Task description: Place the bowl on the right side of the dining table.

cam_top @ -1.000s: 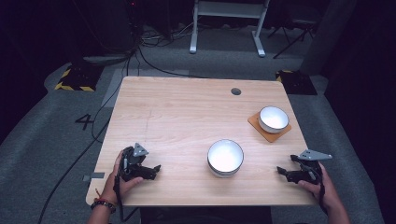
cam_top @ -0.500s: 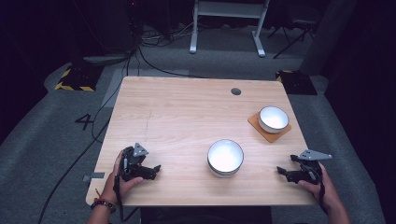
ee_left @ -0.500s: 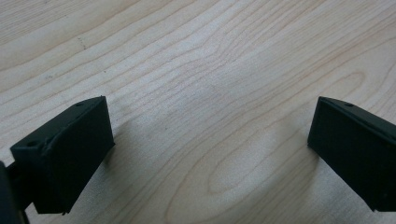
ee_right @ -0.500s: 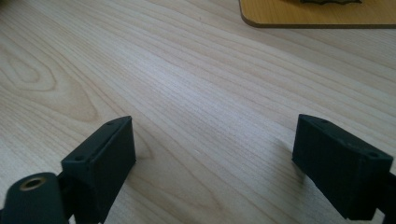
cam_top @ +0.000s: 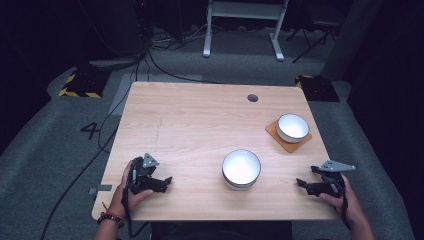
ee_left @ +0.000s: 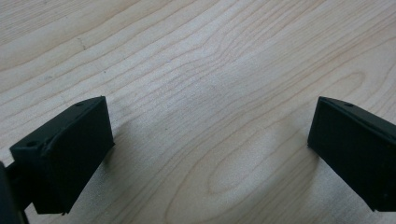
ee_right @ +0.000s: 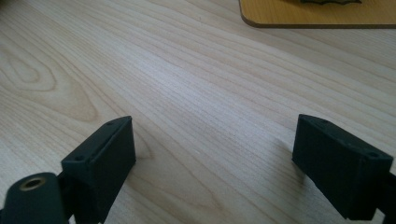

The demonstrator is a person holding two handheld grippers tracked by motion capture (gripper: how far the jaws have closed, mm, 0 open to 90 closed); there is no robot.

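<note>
Round white bowl (cam_top: 241,169) on pale woodgrain table (cam_top: 190,120)

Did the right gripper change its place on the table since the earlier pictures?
No. In the high view the right gripper rests at the table's near right corner, at the same spot relative to the big bowl and the near table edge.

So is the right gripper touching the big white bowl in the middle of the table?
Apart. The high view shows bare table between the right gripper and the big white bowl. The right gripper view shows open jaws with wood between them.

Table (cam_top: 200,120) pale matt wood, grained; bowls (cam_top: 241,169) glossy white; coaster (cam_top: 287,143) smooth orange-brown board.
</note>
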